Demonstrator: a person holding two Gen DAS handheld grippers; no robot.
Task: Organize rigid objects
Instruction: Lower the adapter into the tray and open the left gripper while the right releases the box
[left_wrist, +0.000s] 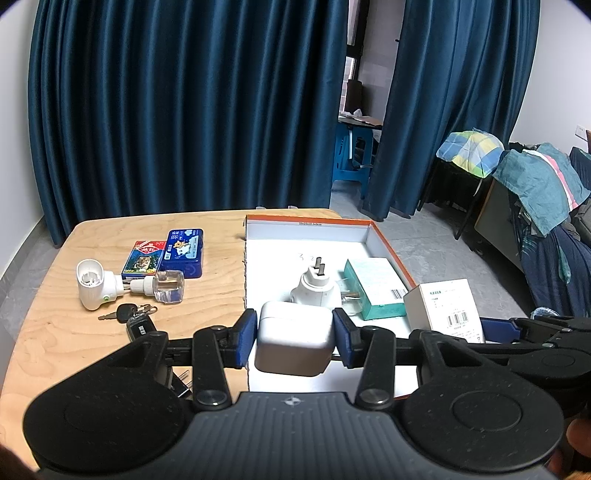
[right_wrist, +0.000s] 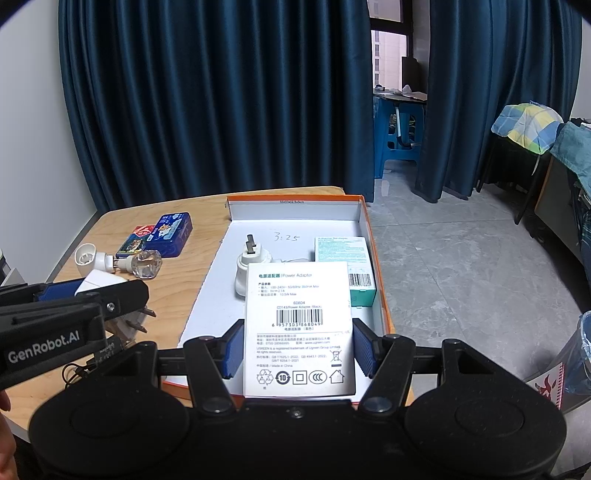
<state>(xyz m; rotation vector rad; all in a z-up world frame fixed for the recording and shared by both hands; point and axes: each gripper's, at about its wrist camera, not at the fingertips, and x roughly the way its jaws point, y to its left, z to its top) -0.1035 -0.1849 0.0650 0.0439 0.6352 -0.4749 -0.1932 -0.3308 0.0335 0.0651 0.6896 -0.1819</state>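
Note:
My left gripper (left_wrist: 295, 341) is shut on a white charger cube (left_wrist: 293, 336), held just above the near edge of the orange-rimmed white box (left_wrist: 310, 236). The right wrist view shows the same left gripper (right_wrist: 92, 291) at the left, the charger cube (right_wrist: 101, 282) with its prongs pointing down. My right gripper (right_wrist: 299, 349) is shut on a white power adapter carton (right_wrist: 299, 317), held over the orange-rimmed box (right_wrist: 295, 210). Inside the box stand a white plug adapter (left_wrist: 314, 291) and a teal carton (left_wrist: 373, 288).
On the wooden table (left_wrist: 207, 295) left of the box lie a white plug-in vaporizer (left_wrist: 92, 284) with its clear bottle (left_wrist: 168, 286), keys (left_wrist: 127, 315), a card pack (left_wrist: 144, 258) and a blue tin (left_wrist: 183, 253). Blue curtains hang behind. A lined bin (right_wrist: 583, 354) stands at the right.

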